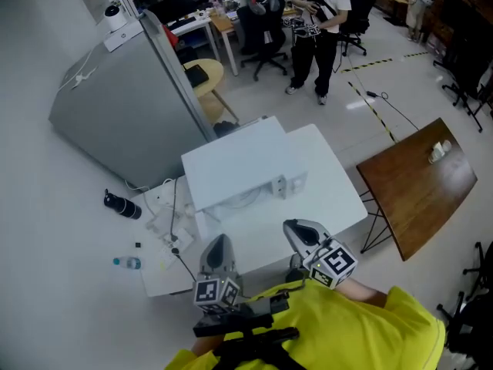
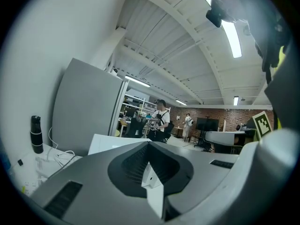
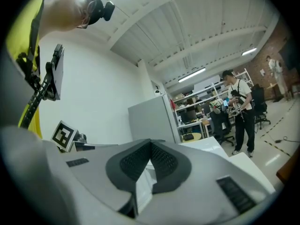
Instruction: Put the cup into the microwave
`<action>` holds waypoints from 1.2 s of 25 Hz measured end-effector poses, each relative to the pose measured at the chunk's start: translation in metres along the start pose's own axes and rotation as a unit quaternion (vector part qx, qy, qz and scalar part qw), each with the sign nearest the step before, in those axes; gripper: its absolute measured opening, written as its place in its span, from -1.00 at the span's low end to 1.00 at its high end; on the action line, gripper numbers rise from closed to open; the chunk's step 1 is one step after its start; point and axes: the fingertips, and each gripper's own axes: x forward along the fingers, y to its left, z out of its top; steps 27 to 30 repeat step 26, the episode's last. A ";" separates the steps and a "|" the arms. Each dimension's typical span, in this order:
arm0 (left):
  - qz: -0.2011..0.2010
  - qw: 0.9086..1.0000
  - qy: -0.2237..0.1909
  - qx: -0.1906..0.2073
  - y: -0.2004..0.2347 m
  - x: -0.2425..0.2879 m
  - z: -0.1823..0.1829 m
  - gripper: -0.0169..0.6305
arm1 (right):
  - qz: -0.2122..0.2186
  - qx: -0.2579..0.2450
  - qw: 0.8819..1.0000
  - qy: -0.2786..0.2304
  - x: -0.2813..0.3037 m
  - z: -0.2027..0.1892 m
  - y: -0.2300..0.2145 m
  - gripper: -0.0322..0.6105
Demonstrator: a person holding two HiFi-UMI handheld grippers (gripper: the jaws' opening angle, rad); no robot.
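A white box-shaped microwave point(image 1: 239, 164) stands on a white table point(image 1: 331, 195); from above I see only its top and a small handle part at its front. No cup shows in any view. Both grippers are held close to the person's yellow-clad body, above the table's near edge. The left gripper point(image 1: 219, 241) has its jaws together with nothing between them, as the left gripper view point(image 2: 149, 144) also shows. My right gripper point(image 1: 295, 227) is likewise shut and empty point(image 3: 150, 143). Both point roughly level toward the microwave point(image 2: 105, 142).
A tall grey cabinet point(image 1: 115, 106) stands left of the table. A black bottle point(image 1: 122, 205), a small water bottle point(image 1: 127, 263) and cables lie at the lower left. A brown table point(image 1: 420, 183) stands right. A person point(image 1: 316, 21) and office chairs are at the back.
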 end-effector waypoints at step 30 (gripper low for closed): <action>0.022 0.999 0.035 -0.002 0.014 -0.062 -0.030 -0.97 | 0.026 0.032 0.999 0.033 0.000 -0.034 0.039 -0.89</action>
